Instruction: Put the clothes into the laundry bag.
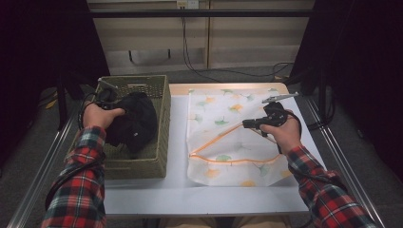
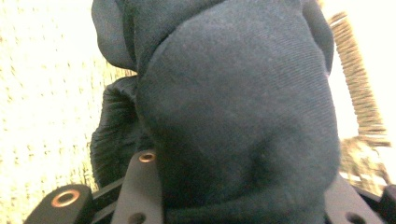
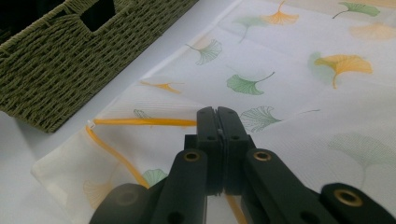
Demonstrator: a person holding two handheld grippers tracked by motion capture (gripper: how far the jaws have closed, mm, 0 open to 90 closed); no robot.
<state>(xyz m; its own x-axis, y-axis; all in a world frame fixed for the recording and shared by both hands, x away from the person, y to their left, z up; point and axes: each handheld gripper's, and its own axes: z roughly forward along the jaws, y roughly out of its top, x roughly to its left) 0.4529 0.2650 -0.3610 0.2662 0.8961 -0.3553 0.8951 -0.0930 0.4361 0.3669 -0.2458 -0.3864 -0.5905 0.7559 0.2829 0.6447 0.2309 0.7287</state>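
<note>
So you are gripping the dark garment (image 1: 135,121) in the left gripper (image 1: 110,100) over the wicker basket (image 1: 160,124), the right gripper (image 3: 218,116) pinching the laundry bag (image 1: 228,137) edge; bagging is remaining.

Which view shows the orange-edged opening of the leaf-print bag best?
The high view: the whole bag lies flat, its orange-trimmed opening lifted by the right gripper. The right gripper view gives a close look at part of that trim beside the shut jaws.

I see a dark, matt knit garment (image 1: 135,121) in a rough woven wicker basket (image 1: 161,123); the leaf-printed mesh bag (image 1: 228,142) looks thin and smooth on my matt white counter (image 1: 176,142).
</note>
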